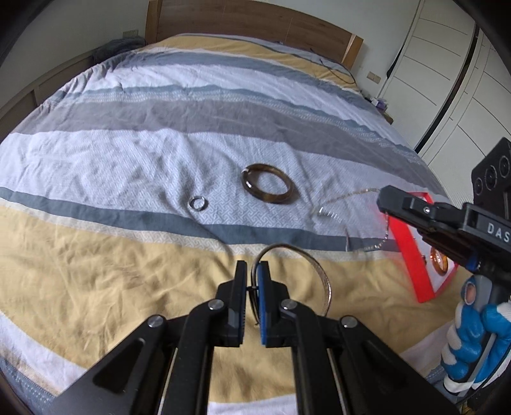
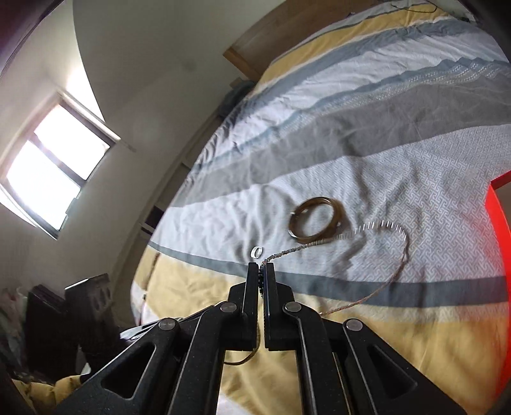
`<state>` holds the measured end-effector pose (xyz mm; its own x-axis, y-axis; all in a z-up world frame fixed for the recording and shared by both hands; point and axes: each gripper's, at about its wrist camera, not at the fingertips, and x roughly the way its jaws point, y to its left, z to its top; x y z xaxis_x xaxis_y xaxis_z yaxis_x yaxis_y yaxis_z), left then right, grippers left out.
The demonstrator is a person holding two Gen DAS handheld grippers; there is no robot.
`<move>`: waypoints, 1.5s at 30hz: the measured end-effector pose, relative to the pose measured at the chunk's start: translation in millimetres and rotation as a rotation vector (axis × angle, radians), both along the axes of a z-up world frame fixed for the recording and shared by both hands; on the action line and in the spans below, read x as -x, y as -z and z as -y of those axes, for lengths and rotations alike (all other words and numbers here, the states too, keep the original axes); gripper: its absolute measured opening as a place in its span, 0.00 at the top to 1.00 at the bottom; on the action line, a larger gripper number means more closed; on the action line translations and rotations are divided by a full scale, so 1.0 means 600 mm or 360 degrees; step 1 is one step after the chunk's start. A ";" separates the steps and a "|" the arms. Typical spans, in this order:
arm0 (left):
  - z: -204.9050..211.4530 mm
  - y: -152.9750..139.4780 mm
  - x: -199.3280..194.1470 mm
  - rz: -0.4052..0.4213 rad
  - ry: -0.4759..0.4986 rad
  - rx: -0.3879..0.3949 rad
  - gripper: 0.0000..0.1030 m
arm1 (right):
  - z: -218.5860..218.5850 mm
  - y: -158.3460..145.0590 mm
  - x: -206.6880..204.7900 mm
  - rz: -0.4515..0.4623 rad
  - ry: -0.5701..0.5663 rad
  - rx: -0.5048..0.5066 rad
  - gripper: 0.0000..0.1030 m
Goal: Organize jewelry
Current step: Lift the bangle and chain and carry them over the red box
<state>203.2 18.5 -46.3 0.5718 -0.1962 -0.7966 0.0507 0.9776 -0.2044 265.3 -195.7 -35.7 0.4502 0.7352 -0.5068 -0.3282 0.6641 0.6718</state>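
My left gripper [image 1: 252, 271] is shut on a thin silver bangle [image 1: 321, 274] and holds it above the striped bedspread [image 1: 127, 153]. A dark brown bangle [image 1: 268, 187] and a small silver ring [image 1: 198, 203] lie on the white stripe beyond it. My right gripper [image 2: 262, 266] is shut on a silver chain necklace [image 2: 377, 226], which hangs in a loop over the bed. In the left wrist view the right gripper [image 1: 388, 202] sits at the right, with the chain [image 1: 348, 199] trailing from it. The brown bangle [image 2: 316, 221] and the ring [image 2: 257, 251] also show in the right wrist view.
A red tray [image 1: 412, 255] lies at the right on the bed, with an amber ring [image 1: 439, 260] inside; its edge [image 2: 498, 223] shows in the right wrist view. A wooden headboard [image 1: 255, 25] stands at the far end. White wardrobes [image 1: 447, 79] stand at the right.
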 end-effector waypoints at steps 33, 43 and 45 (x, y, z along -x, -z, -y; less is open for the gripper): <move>0.247 -0.181 0.089 0.0265 0.0343 -0.0008 0.95 | 0.269 -0.210 0.220 0.0413 0.0394 -0.0126 0.97; 0.413 -0.114 -0.026 0.0177 0.0559 -0.0107 0.94 | 0.381 -0.162 0.102 0.0353 0.0529 0.0003 0.97; 0.441 -0.090 -0.046 0.0142 0.0600 -0.0115 0.94 | 0.397 -0.147 0.071 0.0337 0.0543 0.0032 0.97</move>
<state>231.0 -246.4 7.7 0.5377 -0.3512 -0.7665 0.4236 0.8986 -0.1145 222.6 -434.2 52.6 0.7626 0.5164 -0.3895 -0.2164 0.7711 0.5988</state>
